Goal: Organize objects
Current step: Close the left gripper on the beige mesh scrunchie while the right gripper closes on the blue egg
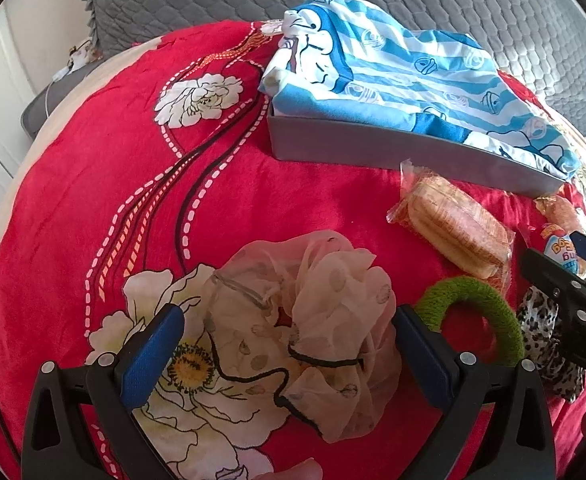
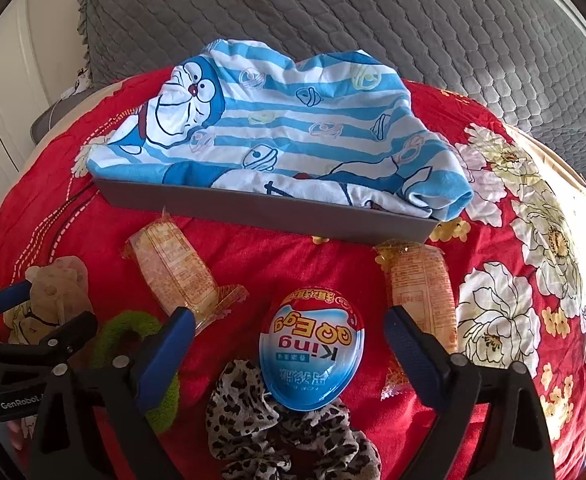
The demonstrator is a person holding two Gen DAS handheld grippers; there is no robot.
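Apparently untouched, cream scrunchie (image 1: 305, 336) sits between left gripper's (image 1: 289, 344) spread jaws.

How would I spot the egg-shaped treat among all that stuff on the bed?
Start at the grey tray holding the blue striped cartoon cloth on the red floral bedspread. In front of it, between two clear-wrapped snack packs, the egg rests against a leopard-print scrunchie. It alone is glossy and hard, red and blue with "King" lettering.
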